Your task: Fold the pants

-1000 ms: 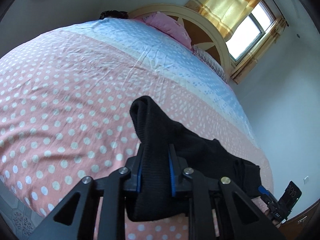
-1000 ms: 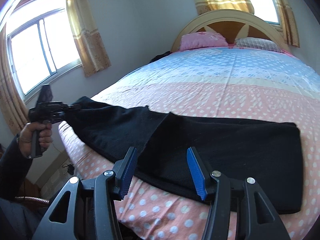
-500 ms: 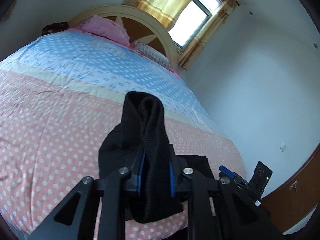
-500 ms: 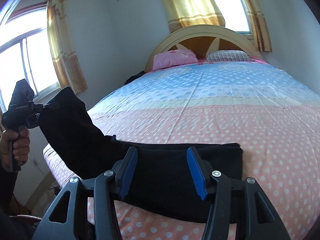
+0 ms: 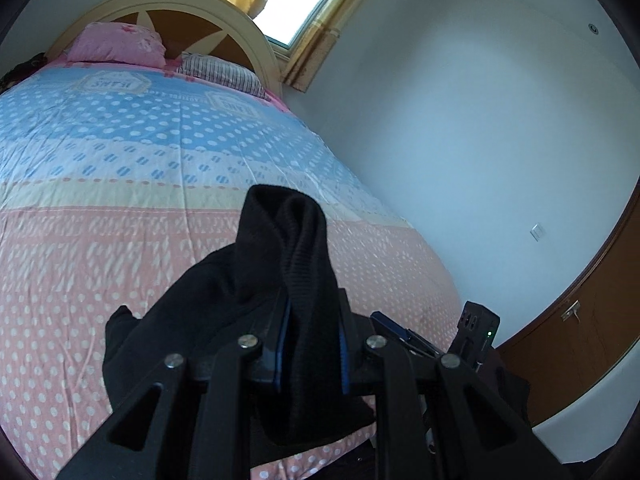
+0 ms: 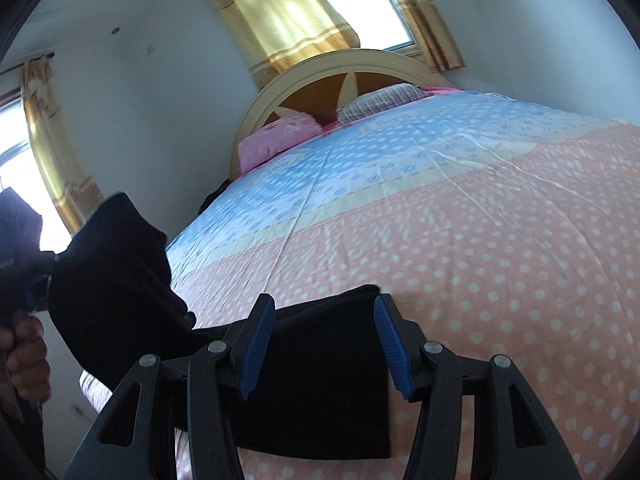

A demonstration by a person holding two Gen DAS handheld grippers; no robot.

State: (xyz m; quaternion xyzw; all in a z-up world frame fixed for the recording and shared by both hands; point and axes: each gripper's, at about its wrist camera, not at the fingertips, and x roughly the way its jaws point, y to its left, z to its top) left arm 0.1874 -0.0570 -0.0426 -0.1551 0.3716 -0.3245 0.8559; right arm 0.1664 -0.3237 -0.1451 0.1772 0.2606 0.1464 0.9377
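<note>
**Pants half lifted at near edge of bed**

Pants, black, lie across the near part of the bedspread; one end is raised off the bed at the left of the right wrist view. Left gripper is clamped narrow on that raised end: ribbed black cloth bunches between its blue pads and stands up past the fingertips, the rest trailing down to the left onto the pink dotted spread. In the right wrist view a hand grips that gripper's handle at the far left edge.

Right gripper hangs over the flat part of the pants, jaws about half apart, pads clear of the cloth, nothing held.

Far end: pink pillow, striped pillow, arched headboard, yellow curtains. Right of the bed, a white wall.
</note>
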